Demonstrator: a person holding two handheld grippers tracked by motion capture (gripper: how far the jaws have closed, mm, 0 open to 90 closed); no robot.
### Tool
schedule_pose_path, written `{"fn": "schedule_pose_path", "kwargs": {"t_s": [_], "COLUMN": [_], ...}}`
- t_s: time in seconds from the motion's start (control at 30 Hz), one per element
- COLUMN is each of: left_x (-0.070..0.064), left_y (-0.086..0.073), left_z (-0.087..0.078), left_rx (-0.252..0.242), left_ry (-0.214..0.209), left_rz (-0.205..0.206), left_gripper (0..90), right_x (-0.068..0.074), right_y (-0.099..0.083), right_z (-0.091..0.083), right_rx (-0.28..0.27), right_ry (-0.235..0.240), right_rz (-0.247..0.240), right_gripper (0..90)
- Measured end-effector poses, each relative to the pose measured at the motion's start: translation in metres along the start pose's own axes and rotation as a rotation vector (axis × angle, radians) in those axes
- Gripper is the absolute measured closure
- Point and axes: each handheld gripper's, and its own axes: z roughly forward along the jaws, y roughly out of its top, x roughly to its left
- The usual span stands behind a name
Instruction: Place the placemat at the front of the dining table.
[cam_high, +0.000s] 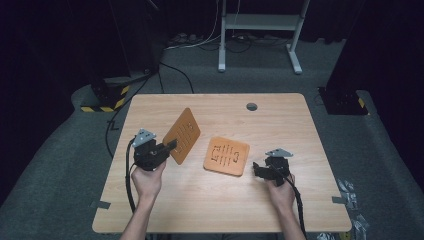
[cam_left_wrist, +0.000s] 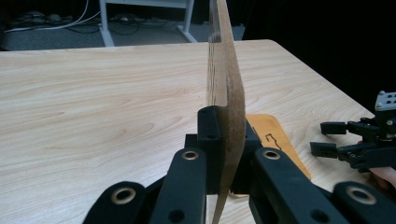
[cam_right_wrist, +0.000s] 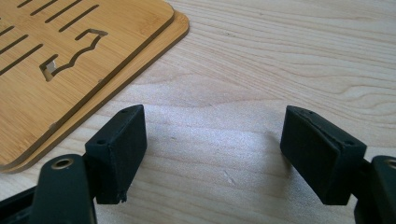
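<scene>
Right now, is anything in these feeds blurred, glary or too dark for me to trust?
High view: table evenly lit, surroundings nearly black, slots in the flat board soft. Left gripper view: the held board is sharp edge-on at the jaws, with a pale sheen down its left face. Right gripper view: crisp; a soft shadow lies on the table between the open jaws of the right gripper.

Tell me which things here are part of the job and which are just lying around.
Part of the job:
- raised bamboo board, clamped on edge in the left claw
- flat bamboo boards, a stack of two lying on the table
- right claw, open beside that stack

Just lying about:
- white stand beyond the table
- floor cables
</scene>
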Motion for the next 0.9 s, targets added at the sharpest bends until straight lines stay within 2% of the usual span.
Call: {"fn": "schedule_pose_path", "kwargs": {"t_s": [0.47, 0.53, 0.6, 0.9], "left_x": [0.015, 0.017, 0.019, 0.03], "left_y": [-0.012, -0.013, -0.014, -0.018], "left_z": [-0.017, -0.019, -0.022, -0.03], "left_rx": [-0.027, -0.03, -0.032, -0.033], "left_ry": [0.04, 0.05, 0.05, 0.098], "left_rz": [-0.05, -0.052, -0.052, -0.073], "left_gripper": [86.0, 86.0, 86.0, 86.0], "right_x": [0.0, 0.0, 0.0, 0.0], "right_y": [0.0, 0.0, 0.0, 0.0], "right_z": [0.0, -0.001, 0.0, -0.001], "right_rx": [0.0, 0.011, -0.001, 0.009], "right_ry": [0.0, 0.007, 0.0, 0.006], "right_rz": [0.0, -0.001, 0.0, 0.0], "right_gripper": [22.6, 22.6, 22.6, 22.6]}}
